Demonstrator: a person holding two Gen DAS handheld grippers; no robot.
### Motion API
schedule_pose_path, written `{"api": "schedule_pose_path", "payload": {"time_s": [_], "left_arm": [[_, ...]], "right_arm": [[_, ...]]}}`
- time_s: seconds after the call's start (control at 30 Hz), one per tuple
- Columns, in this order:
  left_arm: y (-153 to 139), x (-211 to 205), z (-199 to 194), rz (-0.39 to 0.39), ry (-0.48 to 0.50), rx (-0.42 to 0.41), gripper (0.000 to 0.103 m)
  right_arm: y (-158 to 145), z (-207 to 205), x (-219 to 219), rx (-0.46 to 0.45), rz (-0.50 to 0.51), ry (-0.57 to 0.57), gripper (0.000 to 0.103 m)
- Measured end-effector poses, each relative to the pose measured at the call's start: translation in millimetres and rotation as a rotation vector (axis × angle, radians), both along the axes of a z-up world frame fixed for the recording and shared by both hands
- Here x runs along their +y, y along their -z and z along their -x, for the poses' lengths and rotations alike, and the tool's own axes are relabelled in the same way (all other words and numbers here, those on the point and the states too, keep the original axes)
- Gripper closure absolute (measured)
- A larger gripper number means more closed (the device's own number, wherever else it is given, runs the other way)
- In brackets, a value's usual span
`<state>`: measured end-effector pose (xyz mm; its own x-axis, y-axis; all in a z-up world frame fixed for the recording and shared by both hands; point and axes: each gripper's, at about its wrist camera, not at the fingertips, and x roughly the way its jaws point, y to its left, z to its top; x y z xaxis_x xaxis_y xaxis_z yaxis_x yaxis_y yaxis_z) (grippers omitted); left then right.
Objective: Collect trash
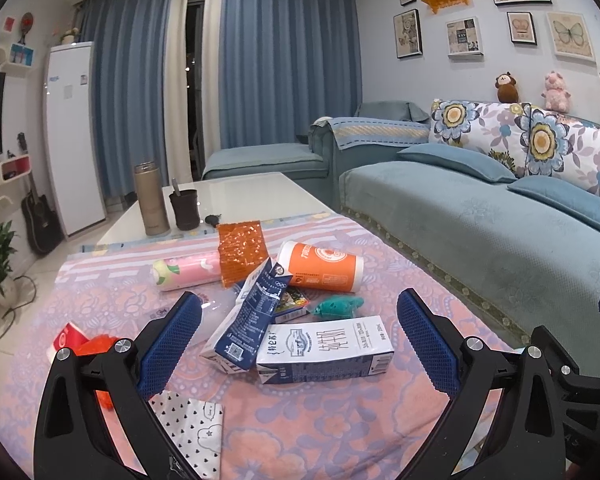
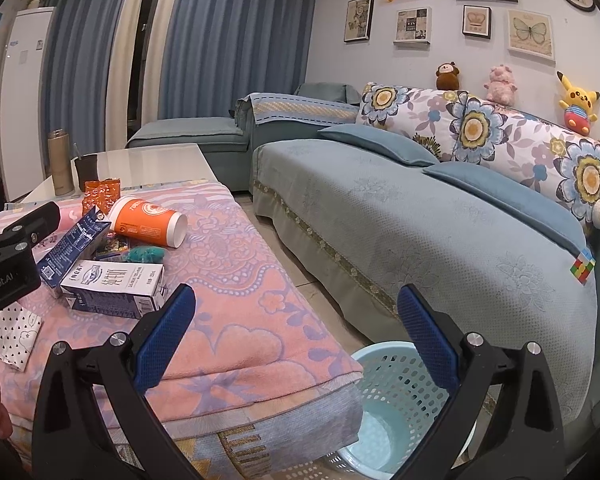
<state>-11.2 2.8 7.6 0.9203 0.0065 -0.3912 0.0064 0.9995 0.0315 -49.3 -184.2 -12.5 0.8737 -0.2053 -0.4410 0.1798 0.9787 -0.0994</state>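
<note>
Two blue-padded fingers of the left gripper [image 1: 298,332] stand spread wide in the left wrist view, gripping nothing and touching nothing. Between them, farther out on the pink patterned cloth [image 1: 320,420], lies the trash: a white milk carton [image 1: 324,354] on its side, a dark blue carton [image 1: 246,320] leaning against it, a small teal wrapper [image 1: 336,306] just beyond, and an orange paper cup [image 1: 320,266] tipped over with its mouth toward the sofa [image 1: 480,232]. A crinkled orange wrapper [image 1: 242,252] and a pink tube-shaped pack [image 1: 186,270] lie behind the cartons. Near the left finger sit a red packet [image 1: 70,340] and a dotted white paper scrap [image 1: 196,428]. On the bare white table [image 1: 240,196] beyond the cloth stand a bronze flask [image 1: 151,200] and a dark mug [image 1: 185,210] with something sticking out of it.

From the right wrist view, the right gripper [image 2: 296,336] is likewise wide open and empty, hovering over the cloth's near corner and the floor. Below, partly behind its right finger, a pale blue perforated basket [image 2: 384,408] stands on the floor beside the table; what shows of its inside holds nothing. The white milk carton [image 2: 112,286], dark blue carton [image 2: 70,248], teal wrapper [image 2: 144,255] and orange paper cup [image 2: 150,222] lie on the cloth to the left, well apart from the basket. The left gripper's black body intrudes at the left edge.
</note>
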Motion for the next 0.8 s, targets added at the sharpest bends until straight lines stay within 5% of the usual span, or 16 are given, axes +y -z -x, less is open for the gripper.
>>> {"api": "schedule_pose_path", "payload": {"time_s": [0.8], "left_arm": [[-0.6,2.6,-0.2,0.016,0.008,-0.01,0.008]], "right_arm": [[4.3,-1.8,0.2,0.019,-0.01,-0.013,0.007]]}}
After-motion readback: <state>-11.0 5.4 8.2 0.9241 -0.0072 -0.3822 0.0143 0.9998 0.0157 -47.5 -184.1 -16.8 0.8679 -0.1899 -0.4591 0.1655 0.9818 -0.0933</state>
